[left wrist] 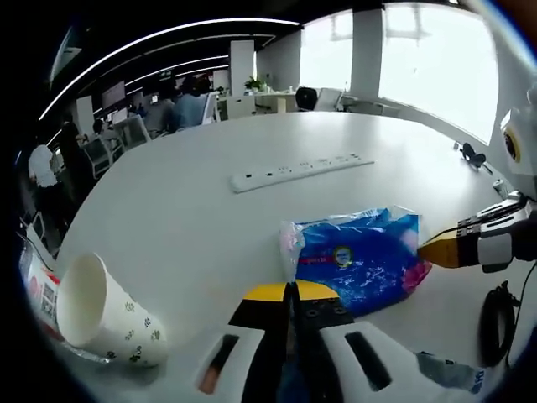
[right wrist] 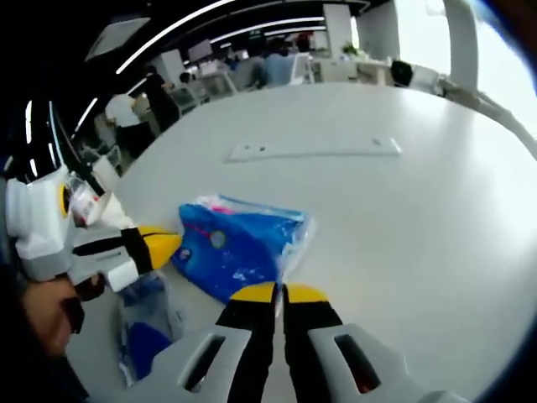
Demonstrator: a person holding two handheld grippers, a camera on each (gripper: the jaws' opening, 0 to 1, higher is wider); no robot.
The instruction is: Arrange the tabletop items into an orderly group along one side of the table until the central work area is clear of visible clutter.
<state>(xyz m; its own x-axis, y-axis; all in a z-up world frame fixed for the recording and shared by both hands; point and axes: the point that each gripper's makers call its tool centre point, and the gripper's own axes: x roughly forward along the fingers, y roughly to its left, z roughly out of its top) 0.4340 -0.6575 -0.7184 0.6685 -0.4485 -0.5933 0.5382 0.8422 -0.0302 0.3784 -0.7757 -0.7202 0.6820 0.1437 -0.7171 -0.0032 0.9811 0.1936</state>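
left gripper (left wrist: 289,290) jaws pinched on near edge of blue packet (left wrist: 357,256) | packet lies at 1 o'clock, long axis toward 2 | right gripper (right wrist: 278,294) jaws pinched on its opposite edge | both touching, neither nearer | paper cup (left wrist: 105,315) toppled at 9 o'clock | power strip (left wrist: 302,170) well beyond at 12

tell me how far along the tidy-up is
Nothing looks grouped yet. In hand: both claws, left and right, pinch opposite ends of the blue packet mid-table. Left to do: the tipped paper cup, the power strip and the packet itself need lining up along one side.
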